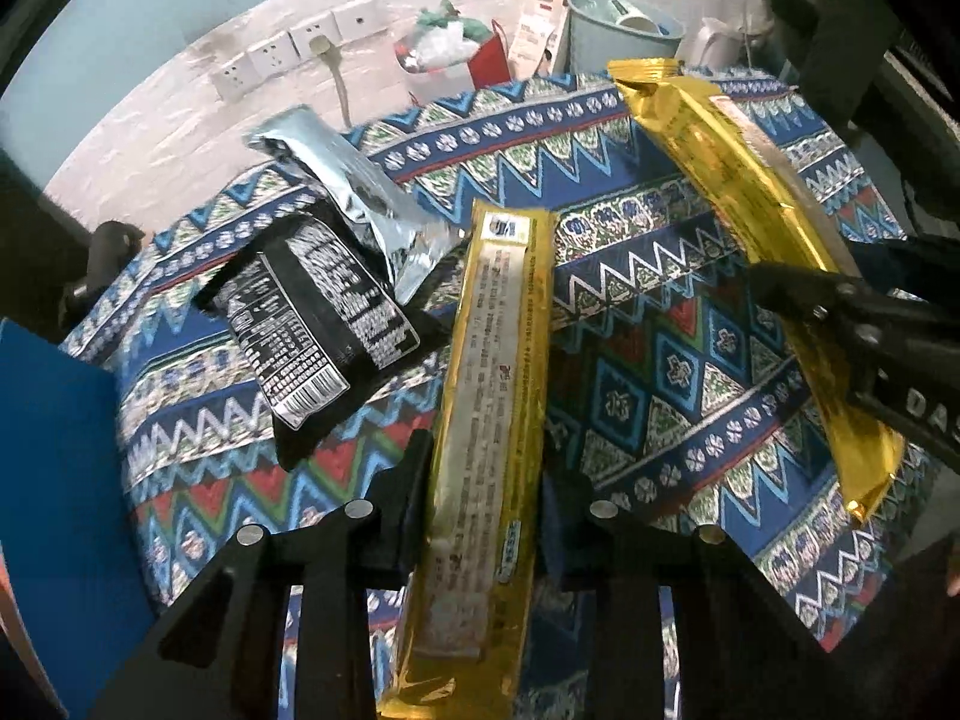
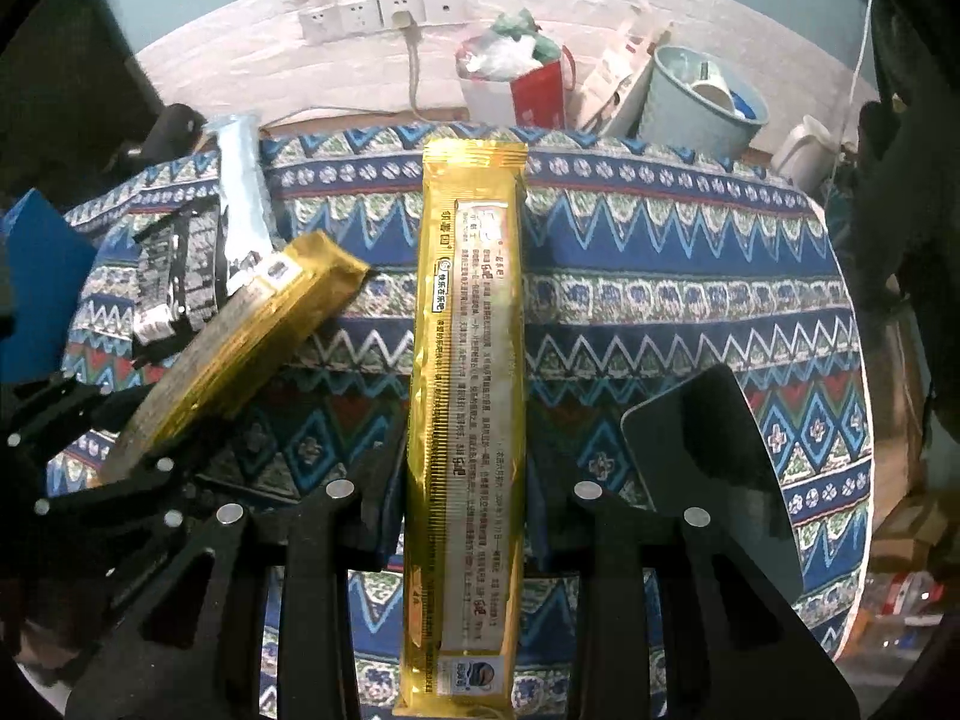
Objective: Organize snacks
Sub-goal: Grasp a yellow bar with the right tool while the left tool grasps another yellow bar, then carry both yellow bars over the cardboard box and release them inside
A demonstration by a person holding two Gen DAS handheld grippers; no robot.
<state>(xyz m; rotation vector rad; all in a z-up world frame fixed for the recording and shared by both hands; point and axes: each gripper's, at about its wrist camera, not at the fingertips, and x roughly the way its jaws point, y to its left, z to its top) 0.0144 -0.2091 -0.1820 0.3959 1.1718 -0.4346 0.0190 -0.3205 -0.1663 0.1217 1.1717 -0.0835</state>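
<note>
Both my grippers are pinching gold snack packs: left gripper (image 1: 480, 510) has one gold pack (image 1: 492, 420), right gripper (image 2: 462, 492) has another gold pack (image 2: 468, 390), above the patterned tablecloth (image 2: 660, 300).

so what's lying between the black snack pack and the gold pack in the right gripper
The gold pack clamped in the left gripper, seen in the left wrist view between the black snack pack and the right-held gold pack.

Near end of the left gripper's gold packet (image 1: 480, 420) cut off by the bottom edge; small print on it too blurred to read. Black packet (image 1: 312, 336) partly covered by the silver pouch (image 1: 360, 198). Contents of the far bucket (image 2: 696, 102) too small to tell. Blue block (image 1: 54, 480) cut by the left edge
</note>
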